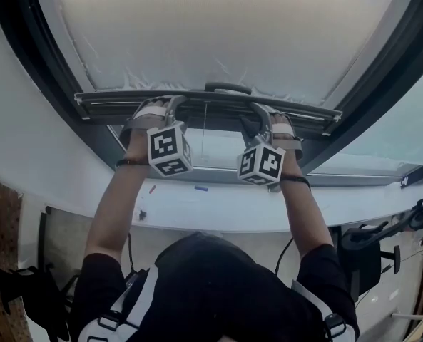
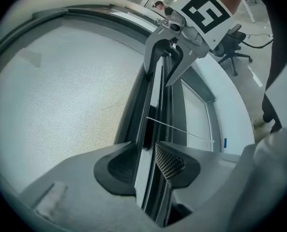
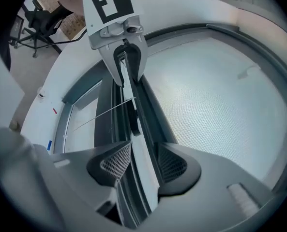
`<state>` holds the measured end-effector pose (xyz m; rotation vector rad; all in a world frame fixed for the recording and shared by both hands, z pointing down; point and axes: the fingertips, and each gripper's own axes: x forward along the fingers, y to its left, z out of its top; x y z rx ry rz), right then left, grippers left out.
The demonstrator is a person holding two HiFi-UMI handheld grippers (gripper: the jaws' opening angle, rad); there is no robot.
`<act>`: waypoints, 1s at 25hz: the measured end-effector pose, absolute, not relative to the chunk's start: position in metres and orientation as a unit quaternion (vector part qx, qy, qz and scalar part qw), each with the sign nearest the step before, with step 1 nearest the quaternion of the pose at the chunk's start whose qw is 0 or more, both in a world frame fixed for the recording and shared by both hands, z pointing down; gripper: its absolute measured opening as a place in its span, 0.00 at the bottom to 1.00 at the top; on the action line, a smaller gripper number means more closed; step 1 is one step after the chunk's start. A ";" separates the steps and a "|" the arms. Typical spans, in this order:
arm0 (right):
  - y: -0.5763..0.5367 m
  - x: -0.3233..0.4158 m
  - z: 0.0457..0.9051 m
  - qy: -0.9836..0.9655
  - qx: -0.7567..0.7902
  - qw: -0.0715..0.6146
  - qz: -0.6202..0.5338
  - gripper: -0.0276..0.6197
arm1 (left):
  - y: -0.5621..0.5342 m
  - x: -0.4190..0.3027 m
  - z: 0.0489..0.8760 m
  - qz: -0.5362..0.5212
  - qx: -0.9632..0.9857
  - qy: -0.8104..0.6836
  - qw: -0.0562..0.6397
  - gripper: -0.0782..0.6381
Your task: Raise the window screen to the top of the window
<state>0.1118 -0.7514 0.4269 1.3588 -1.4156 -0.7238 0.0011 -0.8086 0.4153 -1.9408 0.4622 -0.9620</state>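
both left gripper (image 2: 145, 164) and right gripper (image 3: 141, 166) fingers clamp the bottom bar (image 1: 104, 104); window screen (image 1: 225, 27) top is cut off.

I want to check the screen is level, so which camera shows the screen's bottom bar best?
The head view: the bottom bar shows end to end, with the left tool and right tool clamped on it. Each gripper view sees only a foreshortened stretch running lengthwise between its own jaws toward the other tool.
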 end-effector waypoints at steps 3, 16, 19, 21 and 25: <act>-0.752 0.111 0.409 -0.584 0.586 0.469 -0.309 0.33 | -0.811 0.001 0.402 -0.401 -0.772 0.185 0.456 0.29; -0.710 0.064 0.457 -0.706 0.638 0.263 -0.158 0.26 | -0.820 0.004 0.316 -0.346 -0.751 0.237 0.510 0.15; -0.714 0.053 0.506 -0.756 0.616 0.216 -0.034 0.26 | -0.818 0.002 0.305 -0.333 -0.754 0.244 0.511 0.15; -0.720 0.047 0.541 -0.775 0.601 0.196 0.031 0.26 | -0.818 0.003 0.293 -0.318 -0.755 0.250 0.516 0.15; -0.734 0.031 0.583 -0.787 0.580 0.187 0.094 0.27 | -0.815 0.003 0.280 -0.308 -0.766 0.242 0.509 0.15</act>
